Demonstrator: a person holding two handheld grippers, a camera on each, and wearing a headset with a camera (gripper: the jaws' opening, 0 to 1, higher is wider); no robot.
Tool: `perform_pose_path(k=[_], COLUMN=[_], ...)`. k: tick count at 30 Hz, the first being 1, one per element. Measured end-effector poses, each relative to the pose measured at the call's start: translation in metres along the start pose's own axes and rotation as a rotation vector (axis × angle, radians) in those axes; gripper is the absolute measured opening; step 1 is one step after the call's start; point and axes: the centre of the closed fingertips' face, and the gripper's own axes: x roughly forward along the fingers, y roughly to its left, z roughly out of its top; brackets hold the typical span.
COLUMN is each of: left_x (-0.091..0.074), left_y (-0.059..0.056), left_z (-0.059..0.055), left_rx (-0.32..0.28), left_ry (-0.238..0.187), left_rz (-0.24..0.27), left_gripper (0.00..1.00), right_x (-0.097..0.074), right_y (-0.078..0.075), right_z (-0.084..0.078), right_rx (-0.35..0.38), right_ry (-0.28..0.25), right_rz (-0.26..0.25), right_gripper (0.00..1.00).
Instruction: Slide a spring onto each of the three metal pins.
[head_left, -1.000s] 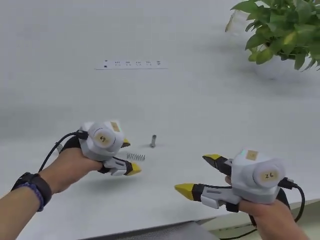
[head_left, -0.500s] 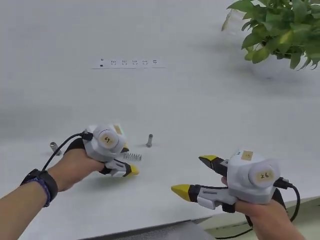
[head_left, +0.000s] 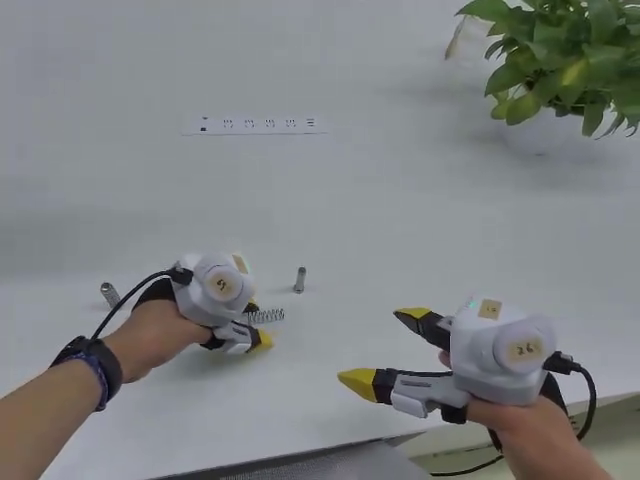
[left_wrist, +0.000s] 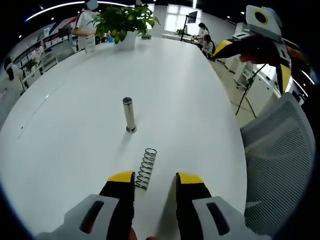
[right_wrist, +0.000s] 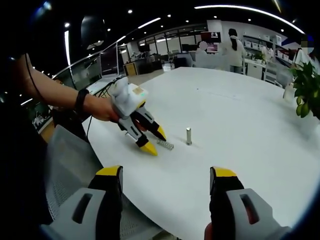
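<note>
Spring (left_wrist: 146, 168) lies flat on the white table (left_wrist: 70, 130), just short of an upright pin (left_wrist: 128, 114), its near end between the left gripper (left_wrist: 155, 177)'s parted jaws. An off-centre pinch could flick it away. Right gripper (right_wrist: 166, 172) hangs wide open, empty.

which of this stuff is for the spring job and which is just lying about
For the job:
small coiled steel spring
upright grey metal pin
second grey metal pin, far left
open left gripper

Just lying about:
flat white power strip
leafy green potted plant
</note>
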Motion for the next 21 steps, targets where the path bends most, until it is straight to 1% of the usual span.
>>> perform_pose_path(k=[1,2,3,5,7,8,10,14,16,18,21], left_x=[0.0,0.0,0.0,0.0,0.0,-0.001,0.0,-0.001,-0.002,-0.005,-0.008], left_y=[0.005,0.008,0.009,0.011,0.012,0.016,0.014,0.008,0.008,0.007,0.005], left_z=[0.0,0.0,0.001,0.001,-0.001,0.0,0.0,-0.003,-0.004,-0.002,0.0], left_rx=[0.002,0.002,-0.002,-0.007,-0.005,-0.008,-0.021,-0.035,-0.035,-0.049,-0.045], left_ry=[0.007,0.007,0.004,0.004,0.012,0.012,0.019,0.021,0.024,0.008,0.001], left_rz=[0.026,0.037,0.041,0.055,0.066,0.087,0.063,0.042,0.045,0.04,0.042], left_gripper=[0.21,0.18,0.15,0.12,0.04,0.03,0.03,0.02,0.02,0.02,0.02], right_x=[0.0,0.0,0.0,0.0,0.0,0.0,-0.001,-0.002,-0.002,-0.002,-0.001], right_y=[0.0,0.0,0.0,0.0,-0.001,-0.001,-0.003,-0.003,-0.003,-0.002,-0.002], right_z=[0.0,-0.001,0.0,0.0,0.0,-0.001,-0.002,-0.002,-0.002,-0.001,-0.001], right_rx=[-0.001,-0.003,-0.003,-0.002,-0.003,-0.003,-0.003,-0.002,-0.001,-0.001,-0.001], right_ry=[0.002,0.003,0.003,0.002,0.001,0.001,0.004,0.001,0.001,-0.002,-0.002], right_rz=[0.001,0.003,0.003,0.003,0.001,-0.001,-0.008,-0.007,-0.007,-0.007,-0.007], right_gripper=[0.7,0.7,0.7,0.7,0.7,0.69,0.69,0.69,0.69,0.69,0.69])
